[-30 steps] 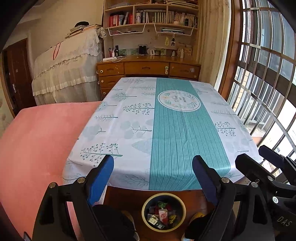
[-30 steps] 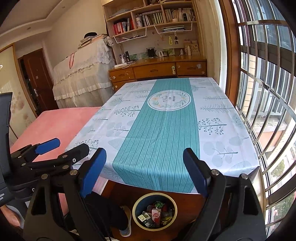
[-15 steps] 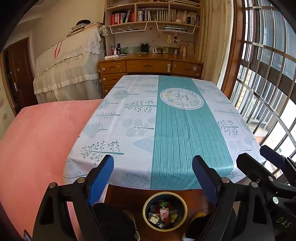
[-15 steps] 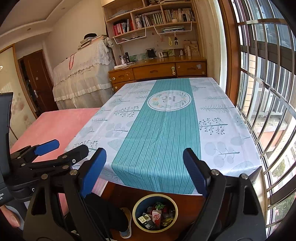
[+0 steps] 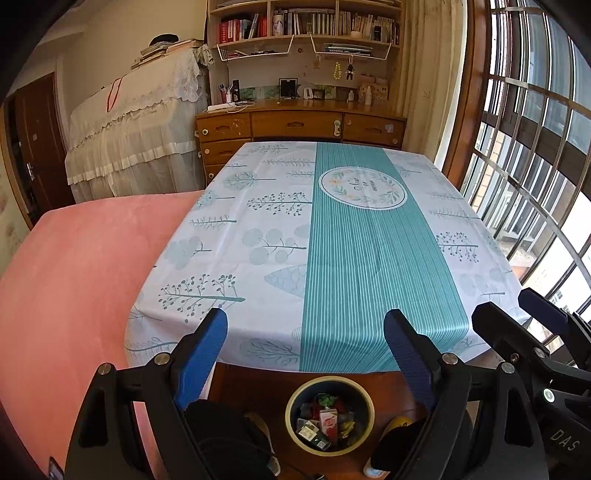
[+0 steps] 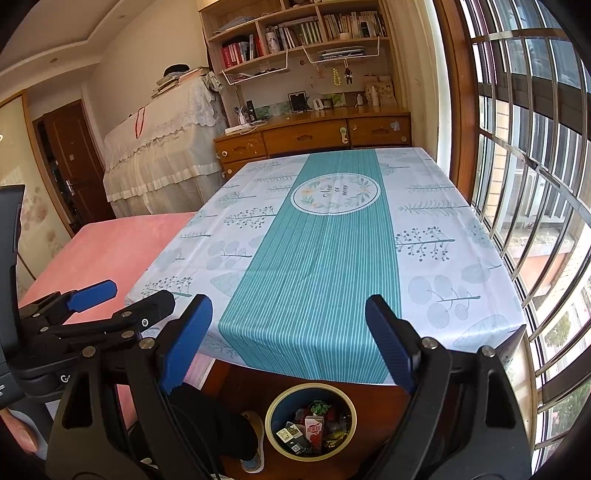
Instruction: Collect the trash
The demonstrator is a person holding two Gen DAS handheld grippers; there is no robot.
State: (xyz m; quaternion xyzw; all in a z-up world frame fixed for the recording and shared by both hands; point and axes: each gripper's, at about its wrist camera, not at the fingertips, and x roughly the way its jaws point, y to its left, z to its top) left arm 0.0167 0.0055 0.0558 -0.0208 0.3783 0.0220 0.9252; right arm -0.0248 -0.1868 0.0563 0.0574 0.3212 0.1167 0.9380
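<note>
Behind the cloth-covered table stands a wooden dresser under bookshelves.

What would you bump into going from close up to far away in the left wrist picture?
Trash bin full of wrappers → edge of the tablecloth → round wreath print → wooden drawers → bookshelf on the wall.

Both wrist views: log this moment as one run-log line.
left gripper: open, empty | right gripper: open, empty | bin: on floor below table edge, trash inside | tablecloth: no trash visible
</note>
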